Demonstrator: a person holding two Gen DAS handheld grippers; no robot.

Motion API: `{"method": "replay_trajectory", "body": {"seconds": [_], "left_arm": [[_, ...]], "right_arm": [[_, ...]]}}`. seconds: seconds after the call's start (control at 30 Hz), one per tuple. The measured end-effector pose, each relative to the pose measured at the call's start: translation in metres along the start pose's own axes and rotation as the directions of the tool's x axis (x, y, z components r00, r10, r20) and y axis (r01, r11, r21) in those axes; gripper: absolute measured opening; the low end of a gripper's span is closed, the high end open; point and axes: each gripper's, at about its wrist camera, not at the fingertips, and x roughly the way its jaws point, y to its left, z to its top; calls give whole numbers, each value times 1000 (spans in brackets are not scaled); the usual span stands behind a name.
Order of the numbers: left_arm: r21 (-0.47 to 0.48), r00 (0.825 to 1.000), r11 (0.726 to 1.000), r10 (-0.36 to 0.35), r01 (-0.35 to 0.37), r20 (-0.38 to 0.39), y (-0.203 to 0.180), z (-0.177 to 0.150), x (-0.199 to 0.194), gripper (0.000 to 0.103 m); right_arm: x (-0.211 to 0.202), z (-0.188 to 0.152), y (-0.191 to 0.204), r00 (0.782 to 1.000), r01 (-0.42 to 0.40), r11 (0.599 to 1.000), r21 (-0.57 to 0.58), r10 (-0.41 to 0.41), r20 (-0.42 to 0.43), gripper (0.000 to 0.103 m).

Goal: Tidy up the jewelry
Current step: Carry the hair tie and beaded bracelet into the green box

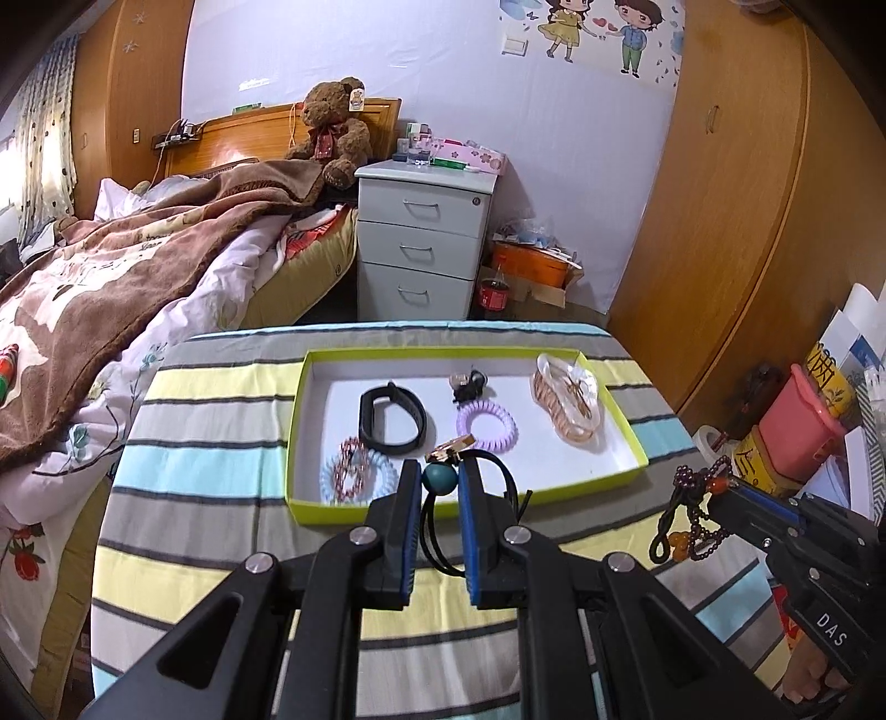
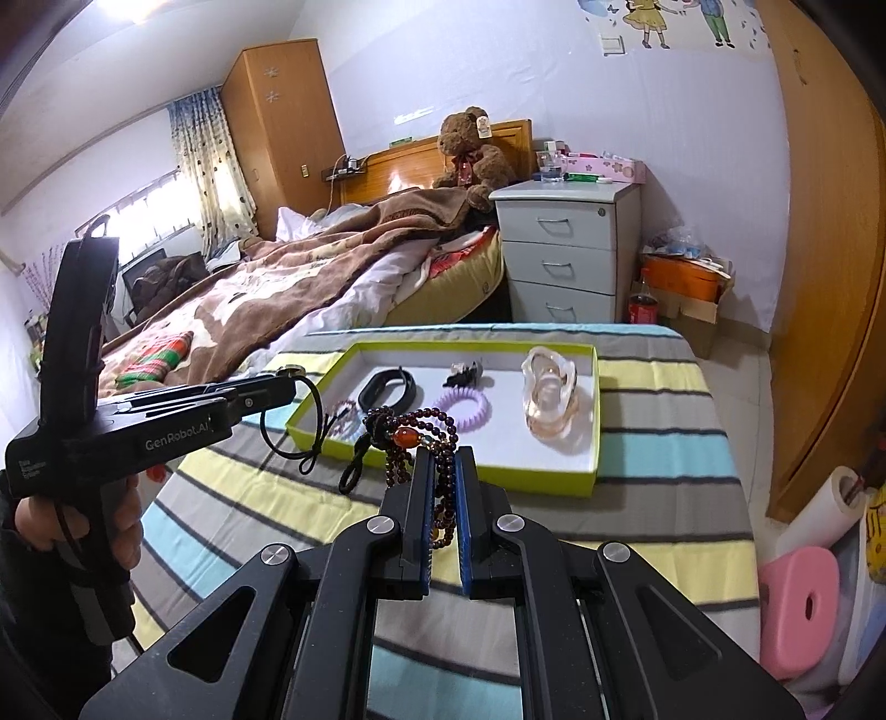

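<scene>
Jewelry lies mostly inside the yellow-rimmed tray (image 1: pixel 620 437) on the striped surface (image 1: pixel 221 543); left gripper (image 1: pixel 439 481) pinches a black cord (image 1: pixel 506 482) (teal bead), right gripper (image 2: pixel 444 459) clamps dark beads (image 2: pixel 437 426).

I am working in a home bedroom. An unmade bed (image 1: pixel 138 266) with a brown blanket (image 2: pixel 310 266) and a wooden headboard (image 1: pixel 249 133) fills the left side, and a brown teddy bear (image 1: pixel 335 130) sits at its head. Just beside it stands a white three-drawer nightstand (image 1: pixel 421 249) with small toiletries on top. Tall wooden wardrobes (image 1: pixel 736 194) line the right wall, a cartoon sticker of two children (image 1: pixel 598 27) decorates the pale wall, and patterned curtains (image 2: pixel 210 160) hang at the window. My work surface is a table under a striped cloth (image 2: pixel 637 459).
</scene>
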Motion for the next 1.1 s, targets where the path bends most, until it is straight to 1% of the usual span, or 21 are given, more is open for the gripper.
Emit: {"method": "replay_trajectory", "body": {"seconds": [0.23,0.33,0.5,0.63,0.8,1.1], "left_arm": [[-16,1000,1000,-11,11,-3,4,21,17,14],[-21,1000,1000,-16,16,-7,7,27,26,14],[-31,999,999,-22,21,-36,9,32,48,14],[-26,998,999,-22,21,-60,10,33,66,14],[-33,995,999,-22,19,-94,11,31,86,14],[-43,992,999,-5,-1,-127,15,27,107,14]], "right_arm": [[20,21,-6,1000,14,1000,-7,-14,-3,7],[36,29,-10,999,32,999,-14,-33,-19,7],[63,33,-19,997,46,999,3,-45,-56,7],[81,32,-26,995,55,998,22,-53,-88,7],[98,28,-34,990,69,997,20,-66,-125,7],[118,21,-40,981,79,997,-5,-78,-179,7]]}}
